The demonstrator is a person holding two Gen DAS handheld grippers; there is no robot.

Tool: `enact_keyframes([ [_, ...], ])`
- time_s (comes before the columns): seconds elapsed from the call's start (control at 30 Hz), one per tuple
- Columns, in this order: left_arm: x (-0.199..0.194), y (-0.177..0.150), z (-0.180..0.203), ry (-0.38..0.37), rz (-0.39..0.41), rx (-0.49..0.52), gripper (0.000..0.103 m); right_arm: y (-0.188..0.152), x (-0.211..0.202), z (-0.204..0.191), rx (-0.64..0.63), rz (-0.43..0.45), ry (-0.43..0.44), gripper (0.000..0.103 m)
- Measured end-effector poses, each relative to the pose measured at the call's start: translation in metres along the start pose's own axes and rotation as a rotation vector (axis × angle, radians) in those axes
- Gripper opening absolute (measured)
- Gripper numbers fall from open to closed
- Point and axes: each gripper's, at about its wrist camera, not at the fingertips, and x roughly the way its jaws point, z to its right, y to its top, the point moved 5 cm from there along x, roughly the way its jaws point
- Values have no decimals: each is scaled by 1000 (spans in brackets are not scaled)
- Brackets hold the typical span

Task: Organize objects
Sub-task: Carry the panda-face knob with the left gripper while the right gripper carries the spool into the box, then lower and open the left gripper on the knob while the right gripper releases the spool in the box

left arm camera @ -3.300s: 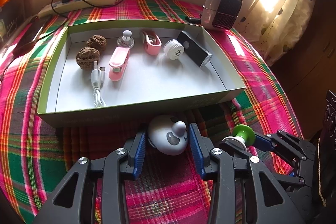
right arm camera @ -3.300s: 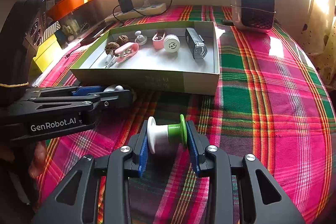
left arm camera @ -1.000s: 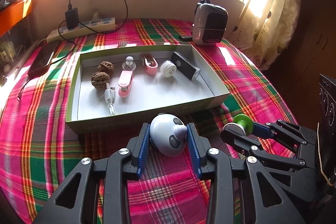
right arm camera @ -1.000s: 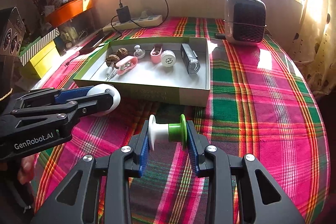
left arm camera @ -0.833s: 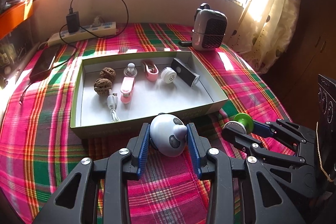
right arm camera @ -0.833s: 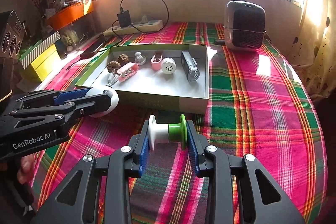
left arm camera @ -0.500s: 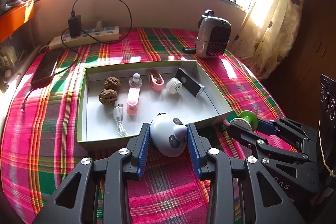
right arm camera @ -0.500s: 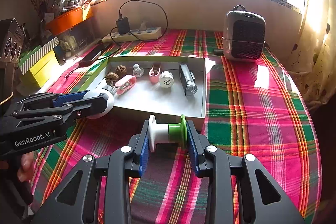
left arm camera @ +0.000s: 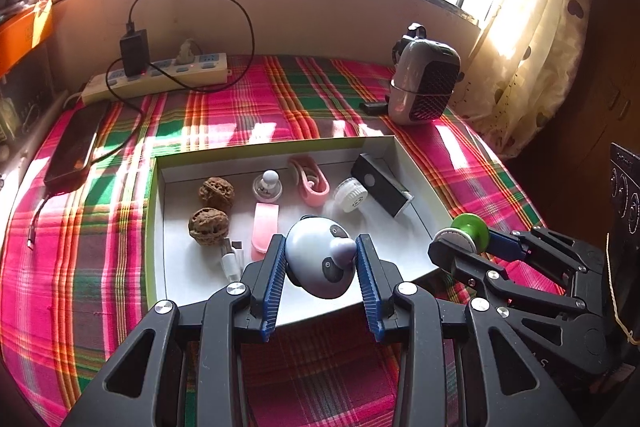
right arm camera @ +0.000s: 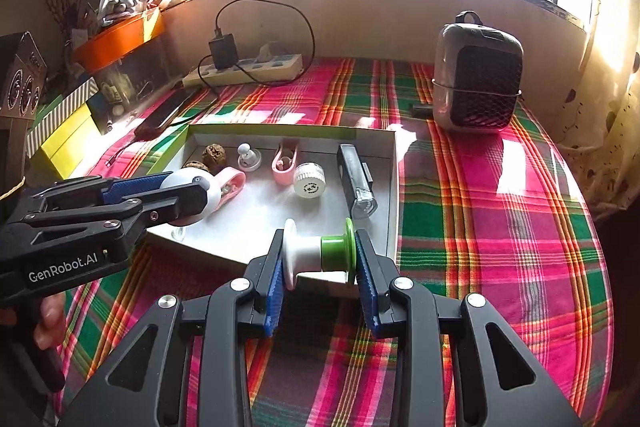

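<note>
My left gripper (left arm camera: 320, 261) is shut on a round white panda-faced toy (left arm camera: 320, 259), held in the air over the near edge of the shallow green-rimmed box (left arm camera: 154, 227). My right gripper (right arm camera: 318, 255) is shut on a white and green spool (right arm camera: 318, 253), held above the box's near right corner (right arm camera: 394, 187). In the left wrist view the spool (left arm camera: 466, 231) and right gripper (left arm camera: 460, 241) show at the right. In the right wrist view the panda toy (right arm camera: 192, 189) and left gripper (right arm camera: 188, 195) show at the left. Inside the box lie two walnuts (left arm camera: 210, 225), a pink clip (left arm camera: 264, 227), a white cap (left arm camera: 351, 193) and a black bar (left arm camera: 380, 189).
A plaid cloth (left arm camera: 80, 227) covers the round table. Behind the box stand a small heater (left arm camera: 424, 87) at the right, a power strip (left arm camera: 160, 77) with a charger, and a phone (left arm camera: 76, 147) at the left. Yellow boxes (right arm camera: 64, 139) sit beyond the table's left edge. A hand (right arm camera: 50, 319) holds the left gripper.
Both grippers have moved forward and slightly up with their objects, from over the cloth in front of the box to over its near edge. Neither grip has changed.
</note>
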Motion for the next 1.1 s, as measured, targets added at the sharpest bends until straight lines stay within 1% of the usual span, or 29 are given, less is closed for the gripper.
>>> enact_keyframes([
  [0.23,20,9,-4,-4,-26,10,33,6,22,0,-11,-32,11,33],
  [0.5,41,10,-4,-6,-55,22,33,7,42,4,-10,-69,13,33],
  [0.87,55,9,-3,-1,-84,35,33,4,55,6,-24,-96,-1,34],
  [1.1,60,8,-4,13,-91,45,33,3,58,4,-39,-97,-8,33],
])
